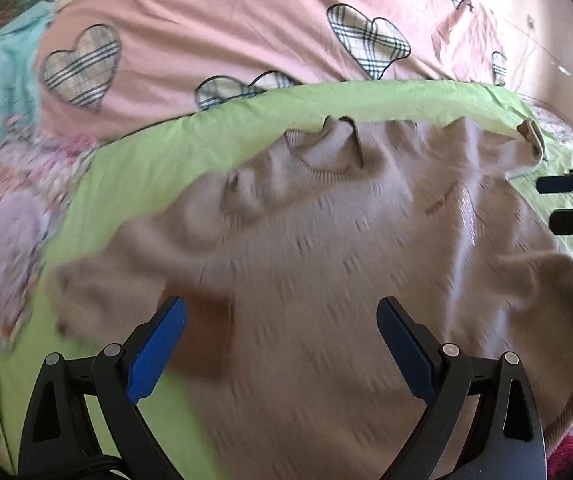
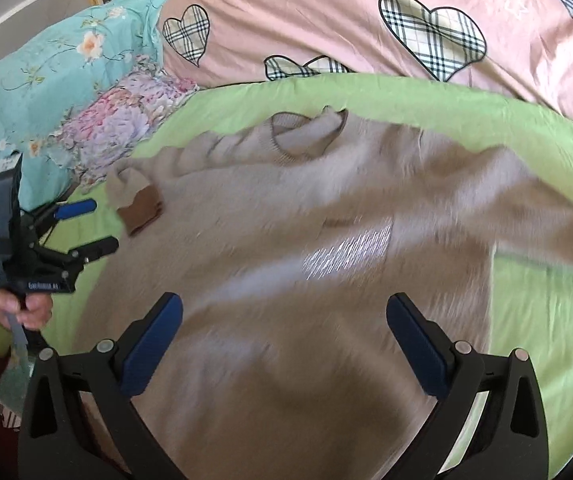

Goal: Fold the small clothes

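Note:
A small beige knit sweater (image 1: 326, 248) lies spread on a green sheet (image 1: 146, 168), neck opening at the far side. In the right wrist view the sweater (image 2: 306, 240) has its left sleeve folded inward, the brown cuff (image 2: 142, 212) lying on its body, and the right sleeve stretched out to the right. My left gripper (image 1: 282, 344) is open over the sweater's lower left part and holds nothing; it also shows in the right wrist view (image 2: 102, 226) beside the cuff. My right gripper (image 2: 286, 344) is open above the sweater's middle; its fingers (image 1: 566, 200) show at the right edge of the left wrist view.
The green sheet (image 2: 526, 320) lies on a bed. A pink quilt with plaid hearts (image 2: 366, 20) is behind it, a teal floral quilt (image 2: 46, 80) and a flowered cloth (image 2: 126, 120) are to the left. Both views are motion-blurred.

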